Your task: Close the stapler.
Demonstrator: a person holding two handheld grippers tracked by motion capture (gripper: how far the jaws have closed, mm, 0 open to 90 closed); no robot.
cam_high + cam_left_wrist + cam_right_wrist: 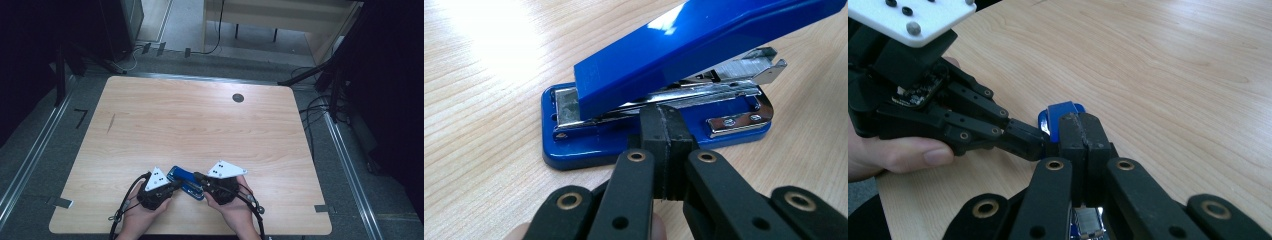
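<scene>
High view: blue stapler (186, 182) lay near the desk (200, 125) front edge, about mid-width, btwn left gripper (176, 186) and right gripper (198, 178), both at its sides.

Left gripper view: jaws pressed together, empty, tips against the stapler's (659, 100) side; top arm raised, staples visible.

Right gripper view: jaws also closed w/ nothing btwn, over the stapler's (1060, 114) end; left gripper (1035, 142) tips touched it too.

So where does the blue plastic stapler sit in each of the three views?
High view: blue plastic stapler at bottom centre, between the two hands.
Left gripper view: centre, top arm raised, just beyond the shut left claw.
Right gripper view: lower centre, mostly hidden behind the shut right claw.
Shared landmark: the light wooden table.
</scene>
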